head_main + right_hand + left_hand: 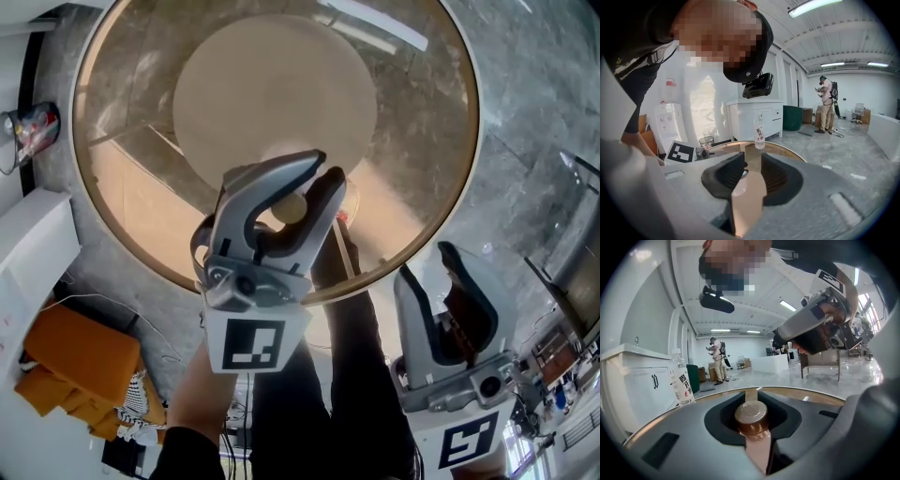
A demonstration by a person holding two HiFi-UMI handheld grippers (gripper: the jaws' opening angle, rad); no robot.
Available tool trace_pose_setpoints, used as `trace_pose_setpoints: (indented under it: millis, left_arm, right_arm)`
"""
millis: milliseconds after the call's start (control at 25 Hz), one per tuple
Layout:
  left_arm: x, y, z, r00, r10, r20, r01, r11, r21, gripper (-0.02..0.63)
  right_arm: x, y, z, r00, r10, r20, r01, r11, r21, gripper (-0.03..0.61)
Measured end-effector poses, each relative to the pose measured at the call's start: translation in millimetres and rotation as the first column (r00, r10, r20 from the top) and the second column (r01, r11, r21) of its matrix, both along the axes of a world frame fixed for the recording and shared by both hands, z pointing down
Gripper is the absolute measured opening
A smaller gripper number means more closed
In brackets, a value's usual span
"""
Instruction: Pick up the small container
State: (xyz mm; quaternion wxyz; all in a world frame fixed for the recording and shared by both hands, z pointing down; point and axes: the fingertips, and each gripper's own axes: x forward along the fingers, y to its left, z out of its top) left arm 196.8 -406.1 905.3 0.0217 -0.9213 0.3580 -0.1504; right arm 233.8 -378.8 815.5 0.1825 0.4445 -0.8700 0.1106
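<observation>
Nearest the head camera, the left gripper (323,173) is held over the near part of the round table (122,178). Its jaws are drawn nearly together round the small container (292,208), which is seated in the hollow between the dark pads. In the left gripper view the left gripper (751,397) is seen with both pads lying against the sides of the small container (751,416), and only a narrow gap is left between the jaw tips beyond it. The container stands upright and is closed by a round brown lid, so its contents cannot be seen. Whether its base rests on the table top cannot be told.

The left gripper is pointed slightly downward, away from the person. It is carried by a forearm (192,398) that rises from the lower edge of the head view.

The right gripper (441,258) is held lower and to the right, outside the table rim and well apart from the container. In the right gripper view the right gripper (753,157) is seen with its jaws parted by a narrow slot, and nothing is gripped between them.

A water bottle (759,133) stands upright at the far edge of the table. The same water bottle (680,378) is seen at the left in the left gripper view.
</observation>
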Motion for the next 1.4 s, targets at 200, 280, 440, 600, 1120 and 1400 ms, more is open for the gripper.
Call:
trace_pose_setpoints:
  millis: [200,280,440,600,1120,1400]
  left_arm:
    - [-1.5,7.8,-21.4,1.0,0.021,-0.005,-0.021,1.0,0.007,0.095]
    - [-2.8,8.5,-36.6,0.999,0.029,-0.014,-0.029,1.0,0.005,0.094]
    - [-7.0,4.5,-75.3,0.999,0.038,-0.024,-0.038,0.999,0.0,0.094]
    - [-16.0,0.6,-121.2,0.998,0.061,-0.02,-0.062,0.998,-0.026,0.094]
    - [-41.6,-29.7,-301.3,0.997,0.07,-0.046,-0.071,0.997,-0.019,0.094]
    - [-51.0,-30.8,-387.3,0.996,0.087,-0.027,-0.087,0.996,-0.007,0.093]
  right_arm:
    - [-6.1,5.4,-11.9,1.0,0.008,0.01,-0.008,1.0,0.027,0.11]
    - [-8.3,3.4,-23.6,1.0,0.01,0.018,-0.011,0.999,0.032,0.107]
    - [-8.8,-4.1,-54.8,0.999,0.021,0.027,-0.023,0.998,0.057,0.106]
    - [-11.4,-7.8,-96.7,0.998,0.049,0.047,-0.052,0.996,0.07,0.104]
    - [-16.8,-25.1,-246.7,0.995,0.075,0.063,-0.084,0.984,0.159,0.1]
    - [-26.9,-25.0,-305.7,0.994,0.078,0.075,-0.09,0.981,0.173,0.1]
